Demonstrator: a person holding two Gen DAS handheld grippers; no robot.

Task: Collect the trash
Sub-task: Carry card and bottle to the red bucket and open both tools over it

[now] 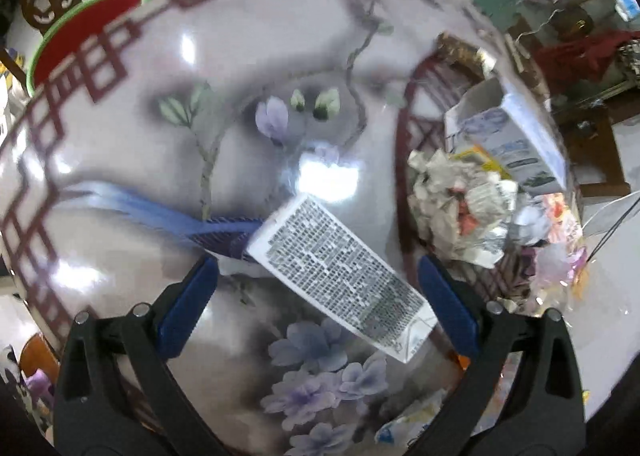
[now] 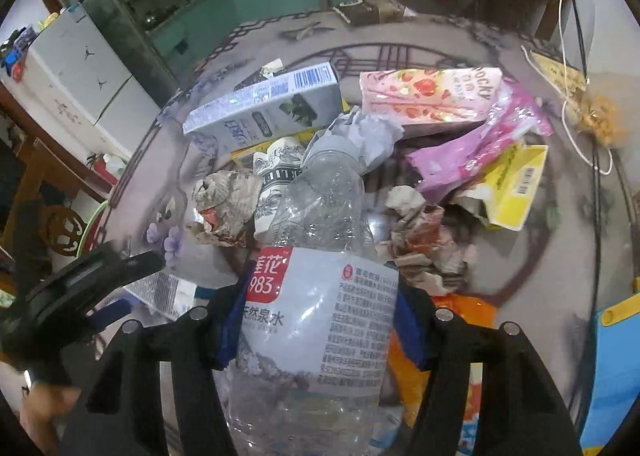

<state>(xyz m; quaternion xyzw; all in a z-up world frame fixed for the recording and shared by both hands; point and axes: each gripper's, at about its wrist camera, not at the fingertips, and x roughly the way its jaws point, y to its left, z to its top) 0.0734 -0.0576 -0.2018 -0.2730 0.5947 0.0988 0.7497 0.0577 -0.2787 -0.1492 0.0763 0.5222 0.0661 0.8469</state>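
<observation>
My left gripper (image 1: 320, 276) is open over a round floral table (image 1: 160, 136). A white box with dense black print (image 1: 340, 268) lies between its blue pads without touching them. A blue comb (image 1: 168, 212) lies just behind the box. My right gripper (image 2: 316, 320) is shut on a clear plastic water bottle (image 2: 320, 296) with a white label, held above a pile of trash (image 2: 360, 160): crumpled paper, a grey-blue carton (image 2: 264, 104), a pink Pocky box (image 2: 432, 92), a pink wrapper and a yellow box (image 2: 512, 188). The same pile (image 1: 472, 196) shows right of the left gripper.
A red bowl with a green rim (image 1: 80, 36) sits at the table's far left edge. An orange packet (image 2: 464, 312) lies under the right gripper. The left gripper's body (image 2: 72, 296) shows at the left in the right wrist view. Furniture and clutter surround the table.
</observation>
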